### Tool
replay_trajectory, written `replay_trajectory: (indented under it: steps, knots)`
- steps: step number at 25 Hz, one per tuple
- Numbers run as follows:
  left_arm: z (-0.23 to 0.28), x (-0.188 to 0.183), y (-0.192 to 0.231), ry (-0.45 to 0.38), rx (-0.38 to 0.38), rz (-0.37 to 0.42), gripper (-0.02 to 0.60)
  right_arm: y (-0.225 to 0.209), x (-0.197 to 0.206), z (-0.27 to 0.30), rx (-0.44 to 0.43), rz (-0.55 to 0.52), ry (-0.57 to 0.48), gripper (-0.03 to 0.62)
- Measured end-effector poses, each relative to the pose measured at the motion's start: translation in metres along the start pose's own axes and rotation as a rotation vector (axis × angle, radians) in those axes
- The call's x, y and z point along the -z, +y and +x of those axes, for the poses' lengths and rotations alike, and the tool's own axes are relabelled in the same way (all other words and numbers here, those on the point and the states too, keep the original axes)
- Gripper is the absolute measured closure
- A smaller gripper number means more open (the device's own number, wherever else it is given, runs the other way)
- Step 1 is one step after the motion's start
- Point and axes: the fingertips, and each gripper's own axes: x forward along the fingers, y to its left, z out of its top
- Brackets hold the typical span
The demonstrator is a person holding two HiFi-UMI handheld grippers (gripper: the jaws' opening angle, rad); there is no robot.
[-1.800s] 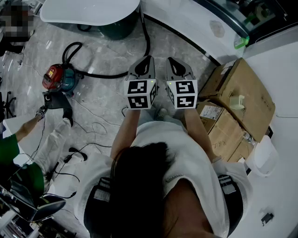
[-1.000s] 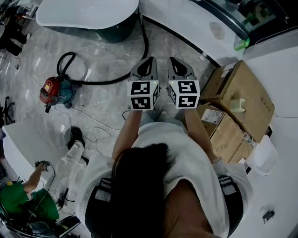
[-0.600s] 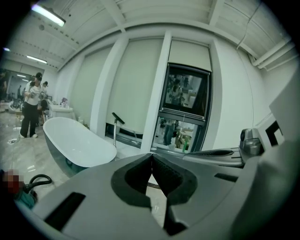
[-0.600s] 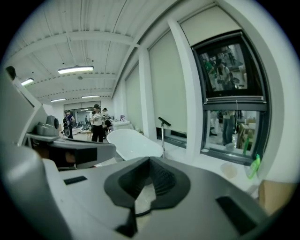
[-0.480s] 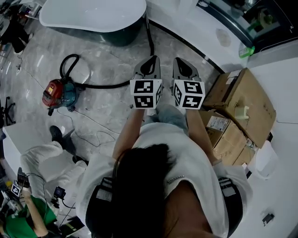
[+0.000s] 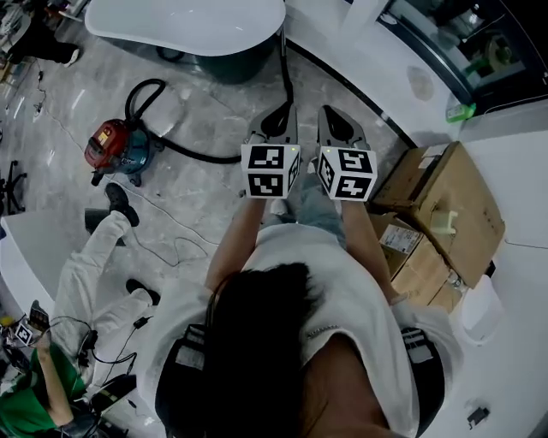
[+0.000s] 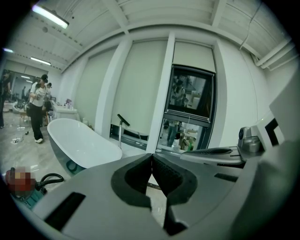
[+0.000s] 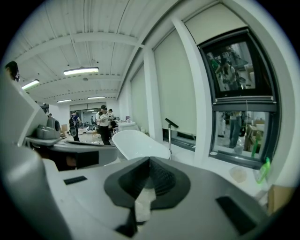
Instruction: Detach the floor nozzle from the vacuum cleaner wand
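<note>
A red and teal vacuum cleaner [image 6: 120, 145] stands on the grey marble floor at the left. Its black hose [image 6: 201, 154] loops right, passes behind my left gripper and runs up beside the bathtub. I cannot make out the floor nozzle or the wand in any view. My left gripper [image 6: 277, 117] and right gripper [image 6: 336, 117] are held side by side above the floor, pointing at the bathtub. Both are shut with nothing between them. The left gripper view shows the jaws [image 7: 152, 157] closed, and the right gripper view shows the same [image 8: 149, 162].
A white bathtub [image 6: 188, 26] with a floor-standing tap [image 7: 123, 124] lies ahead. Stacked cardboard boxes [image 6: 445, 205] stand at the right by a white ledge [image 6: 360, 51]. A person in white trousers [image 6: 94, 257] is at the left, amid cables [image 6: 171, 248] on the floor.
Both grippers, still shut, have moved forward together towards the bathtub. The person at the left has shifted their legs. The vacuum cleaner has stayed where it was.
</note>
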Motion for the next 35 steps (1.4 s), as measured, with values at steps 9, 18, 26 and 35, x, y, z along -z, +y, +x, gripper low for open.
replay_trajectory:
  steps: [9, 18, 26, 35]
  knots:
    - [0.026, -0.017, 0.009, -0.005, -0.015, -0.019, 0.577, -0.018, -0.015, 0.028, -0.011, 0.013, 0.010, 0.579]
    - [0.063, -0.023, 0.009, 0.001, -0.034, -0.029, 0.577, -0.043, -0.022, 0.057, -0.034, -0.005, 0.026, 0.579]
    - [0.100, -0.042, 0.008, -0.004, -0.046, -0.031, 0.577, -0.068, -0.041, 0.087, -0.050, -0.021, 0.021, 0.579]
    - [0.153, -0.051, -0.009, 0.018, -0.064, -0.056, 0.577, -0.124, -0.047, 0.116, -0.076, -0.038, 0.065, 0.579]
